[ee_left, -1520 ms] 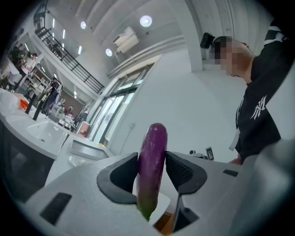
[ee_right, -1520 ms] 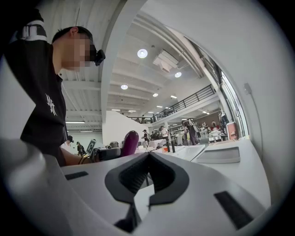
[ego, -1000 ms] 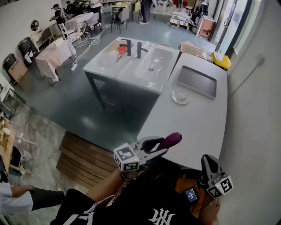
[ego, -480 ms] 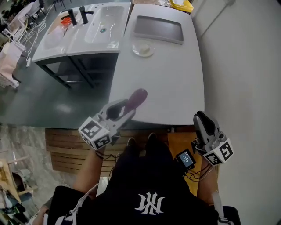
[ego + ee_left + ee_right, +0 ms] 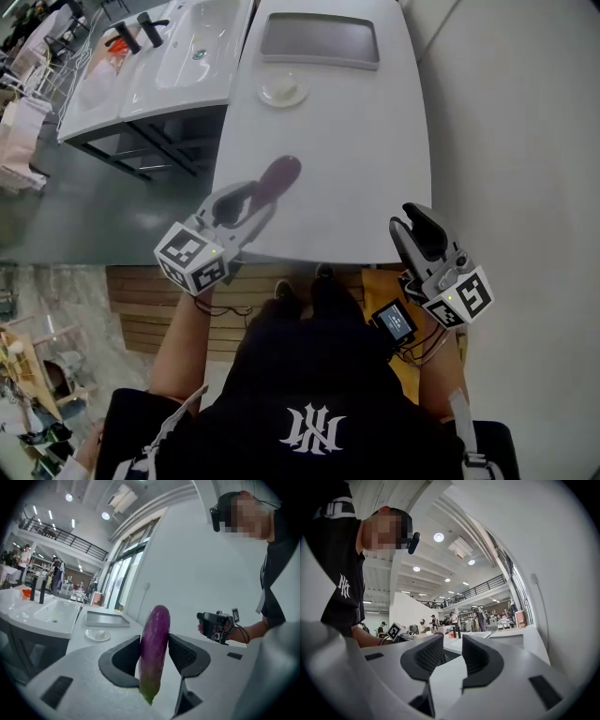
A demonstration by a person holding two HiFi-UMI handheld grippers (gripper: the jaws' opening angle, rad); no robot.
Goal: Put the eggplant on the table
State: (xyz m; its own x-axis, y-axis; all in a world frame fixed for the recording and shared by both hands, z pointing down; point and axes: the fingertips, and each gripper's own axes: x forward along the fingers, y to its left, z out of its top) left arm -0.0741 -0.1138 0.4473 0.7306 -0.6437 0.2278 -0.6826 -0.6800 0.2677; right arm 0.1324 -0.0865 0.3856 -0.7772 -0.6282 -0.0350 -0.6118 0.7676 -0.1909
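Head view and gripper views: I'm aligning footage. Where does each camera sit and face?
Head view: on the person's head, facing steeply down at the table; shows shirt, left gripper, right gripper.
Left gripper view: on the left gripper, facing across the table past jaws shut on the eggplant; shows the right forearm.
Right gripper view: on the right gripper, facing past opening, empty jaws toward the left forearm and shirt.
Shared: head and left gripper views both show the tray.
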